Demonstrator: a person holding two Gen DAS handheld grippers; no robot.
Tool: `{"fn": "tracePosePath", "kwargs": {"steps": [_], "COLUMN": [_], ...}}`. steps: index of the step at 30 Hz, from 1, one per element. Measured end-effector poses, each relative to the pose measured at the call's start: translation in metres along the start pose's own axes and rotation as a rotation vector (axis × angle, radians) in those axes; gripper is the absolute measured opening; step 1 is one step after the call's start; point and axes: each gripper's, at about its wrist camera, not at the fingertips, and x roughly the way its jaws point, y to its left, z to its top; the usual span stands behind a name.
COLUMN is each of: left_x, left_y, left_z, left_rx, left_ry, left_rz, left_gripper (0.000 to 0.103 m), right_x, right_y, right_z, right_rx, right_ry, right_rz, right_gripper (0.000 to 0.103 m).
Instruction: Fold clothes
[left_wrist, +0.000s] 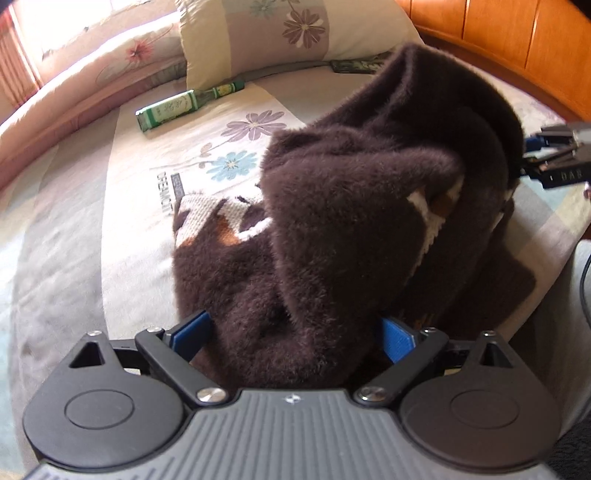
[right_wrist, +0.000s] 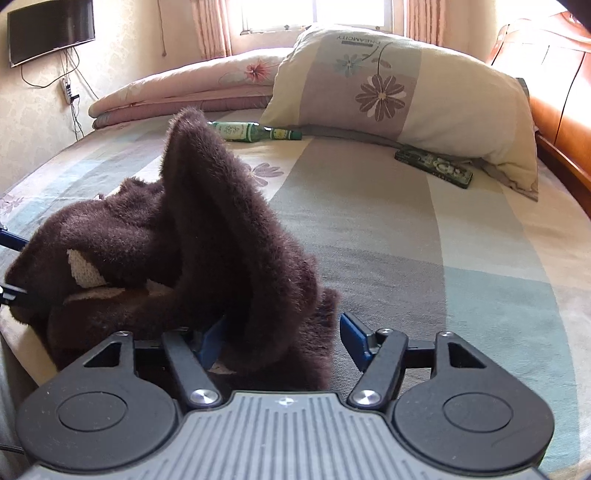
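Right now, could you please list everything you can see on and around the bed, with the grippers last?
fuzzy garment: one, dark brown with cream and tan patches, bunched on the near part of the bed, between both grippers' fingers
bottle: one, green with a pale label, lying on the bed before the pillow
flat case: one, dark green patterned, beside the pillow's lower edge
pillow: one, cream and mauve with flowers, at the headboard
folded quilt: one, pink, under the window
bedsheet: one, striped pastel
headboard: one, orange wood
wall television: one, black
left gripper: open around fabric
right gripper: open, fabric between its fingers
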Motion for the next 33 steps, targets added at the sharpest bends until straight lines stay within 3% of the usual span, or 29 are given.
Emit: {"fn": "tracePosePath", "kwargs": {"steps": [14,23,33], "left_x": [0.025,0.056,0.06], "left_y": [0.053,0.094,0.124], "left_z": [0.063,0.1,0.157], "left_rx": [-0.037,-0.044,-0.088], "left_ry": [-0.086,-0.037,-0.074], "left_rz": [0.239,0.293,0.408], "left_gripper": [0.096,0.096,0.094], "right_x": [0.032,0.072,0.109], "right_y": [-0.025,-0.038,-0.042], "right_z": [0.064,0.118,0.178], "right_rx": [-0.002,-0.042,-0.108], "right_ry": [-0.023,0.009,-0.05], "right_rz": [-0.116,-0.157,-0.318], "right_gripper": [0.07,0.07,0.07]}}
